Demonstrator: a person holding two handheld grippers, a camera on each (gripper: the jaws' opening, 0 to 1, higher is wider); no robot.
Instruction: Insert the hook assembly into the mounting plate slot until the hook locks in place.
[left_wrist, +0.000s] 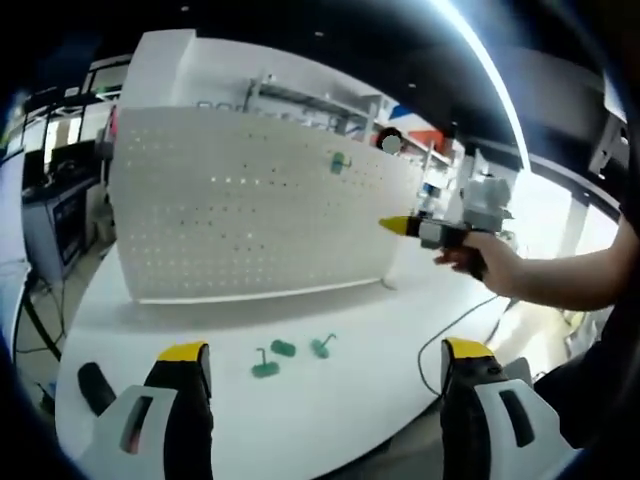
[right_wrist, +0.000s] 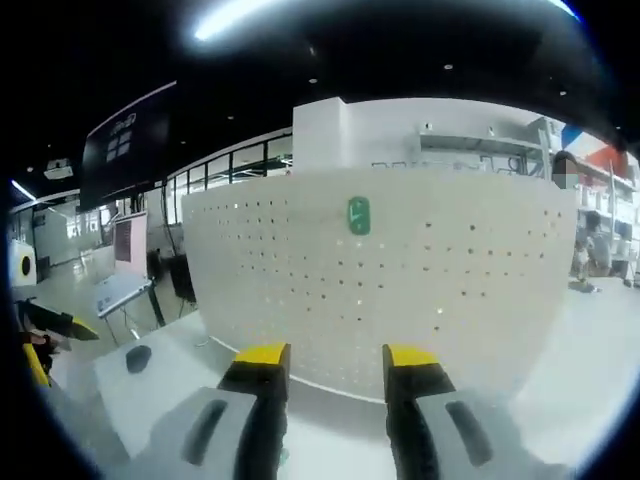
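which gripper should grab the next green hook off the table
Left, probably. The left gripper is open and looks down on the three green hooks lying on the table. The right gripper is up facing the pegboard, away from them.

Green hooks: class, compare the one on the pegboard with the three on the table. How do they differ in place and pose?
The mounted hook sits high on the upright white pegboard, alone; the loose hooks lie flat on the white table, grouped in front of the board. The mounted one shows a compact rounded face; the loose ones show thin stems. All are green and untouched by either gripper.
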